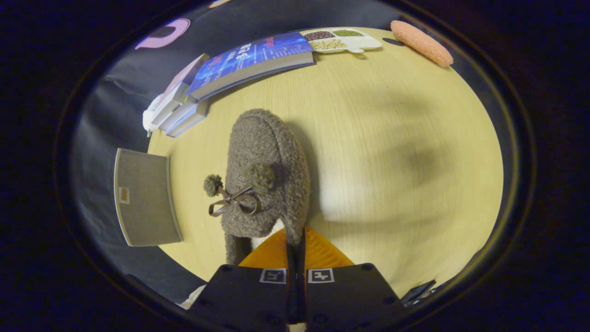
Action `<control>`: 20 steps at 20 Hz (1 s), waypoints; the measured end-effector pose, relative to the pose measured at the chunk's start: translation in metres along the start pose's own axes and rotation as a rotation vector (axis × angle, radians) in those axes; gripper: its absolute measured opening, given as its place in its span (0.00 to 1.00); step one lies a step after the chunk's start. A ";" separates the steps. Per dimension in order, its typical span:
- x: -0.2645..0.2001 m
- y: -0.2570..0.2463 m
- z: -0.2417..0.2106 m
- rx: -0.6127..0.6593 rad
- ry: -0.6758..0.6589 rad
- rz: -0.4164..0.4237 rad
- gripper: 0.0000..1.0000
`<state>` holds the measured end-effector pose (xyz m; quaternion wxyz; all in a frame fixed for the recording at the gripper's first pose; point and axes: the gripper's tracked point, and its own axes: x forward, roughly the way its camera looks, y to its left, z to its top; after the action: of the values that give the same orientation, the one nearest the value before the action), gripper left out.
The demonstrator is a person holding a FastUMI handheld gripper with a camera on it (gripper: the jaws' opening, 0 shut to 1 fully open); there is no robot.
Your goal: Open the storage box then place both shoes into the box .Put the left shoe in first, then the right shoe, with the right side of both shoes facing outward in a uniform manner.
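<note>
gripper (296,249) clenched on shoe (265,180) collar | shoe lifted over table (392,138) | boxing not yet done

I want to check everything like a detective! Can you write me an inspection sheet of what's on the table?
Surface: round pale wooden table.
Job's things: fuzzy grey shoe with pompoms, held by its rim; grey storage box beside it, at the table's edge.
Clutter: stacked books, divided snack tray, orange sponge, all beyond the shoe.
Grippers: gripper with orange fingers pinching the shoe's rim.
Cables: nothing seen.
Surroundings: black cloth wall.
</note>
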<state>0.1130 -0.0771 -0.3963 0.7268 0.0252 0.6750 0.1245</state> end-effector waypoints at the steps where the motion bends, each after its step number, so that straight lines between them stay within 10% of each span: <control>1: -0.003 0.007 -0.002 0.029 0.003 0.030 0.03; 10: -0.072 0.128 -0.011 0.187 -0.059 0.289 0.03; 20: -0.114 0.319 -0.036 0.022 -0.101 0.422 0.03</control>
<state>0.0239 0.2027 -0.2234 0.7170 0.1803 0.6189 0.2652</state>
